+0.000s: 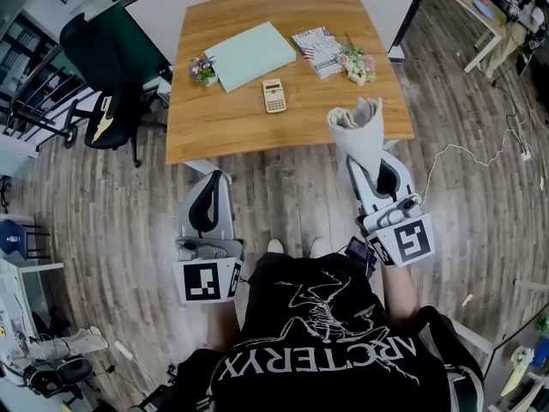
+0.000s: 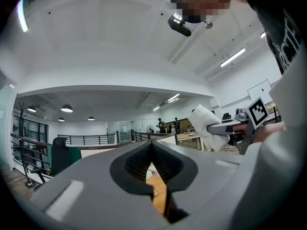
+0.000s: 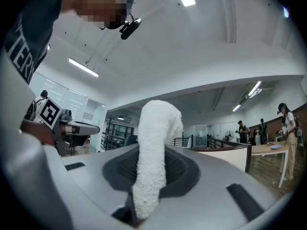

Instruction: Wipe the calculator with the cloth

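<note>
A cream calculator (image 1: 274,95) lies near the middle of the wooden table (image 1: 223,127). My right gripper (image 1: 367,148) is shut on a white cloth (image 1: 358,127), which stands up from its jaws over the table's near right corner. In the right gripper view the cloth (image 3: 152,152) rises between the closed jaws toward the ceiling. My left gripper (image 1: 208,197) hangs below the table's near edge over the floor, jaws shut with nothing between them. The left gripper view also catches the cloth (image 2: 207,126) held out at right.
On the table lie a pale green folder (image 1: 250,55), a magazine (image 1: 317,50) and two small flower bunches (image 1: 202,69) (image 1: 357,63). A black office chair (image 1: 107,101) stands left of the table. Cables run over the wood floor at right.
</note>
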`<state>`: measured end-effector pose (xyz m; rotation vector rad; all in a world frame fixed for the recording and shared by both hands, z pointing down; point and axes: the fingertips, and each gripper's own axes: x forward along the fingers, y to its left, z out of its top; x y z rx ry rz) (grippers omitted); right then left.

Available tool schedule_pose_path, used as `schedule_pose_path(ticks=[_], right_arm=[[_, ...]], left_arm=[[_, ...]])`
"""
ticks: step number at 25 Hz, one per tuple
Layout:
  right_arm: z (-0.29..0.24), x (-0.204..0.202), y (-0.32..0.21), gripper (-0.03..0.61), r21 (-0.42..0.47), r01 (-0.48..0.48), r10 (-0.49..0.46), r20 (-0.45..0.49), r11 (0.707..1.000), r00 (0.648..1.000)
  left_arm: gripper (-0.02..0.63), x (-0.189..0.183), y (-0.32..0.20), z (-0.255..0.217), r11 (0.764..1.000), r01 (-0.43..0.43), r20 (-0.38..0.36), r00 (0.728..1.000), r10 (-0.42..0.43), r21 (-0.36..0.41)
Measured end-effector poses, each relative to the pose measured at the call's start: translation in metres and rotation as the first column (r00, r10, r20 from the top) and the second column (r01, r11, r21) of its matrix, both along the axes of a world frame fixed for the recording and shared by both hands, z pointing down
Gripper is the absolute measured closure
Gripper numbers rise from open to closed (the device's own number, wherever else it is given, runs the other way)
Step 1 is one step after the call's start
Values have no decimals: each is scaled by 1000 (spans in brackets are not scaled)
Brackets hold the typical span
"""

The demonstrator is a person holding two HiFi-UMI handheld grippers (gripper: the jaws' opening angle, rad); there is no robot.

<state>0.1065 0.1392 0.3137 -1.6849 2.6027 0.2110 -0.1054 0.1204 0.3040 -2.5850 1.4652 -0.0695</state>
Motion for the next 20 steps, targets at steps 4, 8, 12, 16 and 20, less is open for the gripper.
schedule_pose_path(ticks=[4,8,12,16,20], right_arm=[[4,22,-2,492,-4,24,-24,-7,1000,1000],[10,36,-7,491,-13,49,-49,-20,999,999],[14,36,-23,491,-19,74,-74,-19,997,997],[18,25,-57,491,-21,91,-91,-26,996,995],[22,13,-112,491,-25,79,-79,-30,997,996]], left_arm=[[604,19,1,3,1000,27,4,1000,-27,3],[604,32,-2,10,999,53,7,999,-53,-5],[604,37,-15,11,998,62,4,998,-62,-4],[604,37,-45,17,999,49,3,999,-49,-4],[604,27,-101,24,999,32,0,999,-32,-9]])
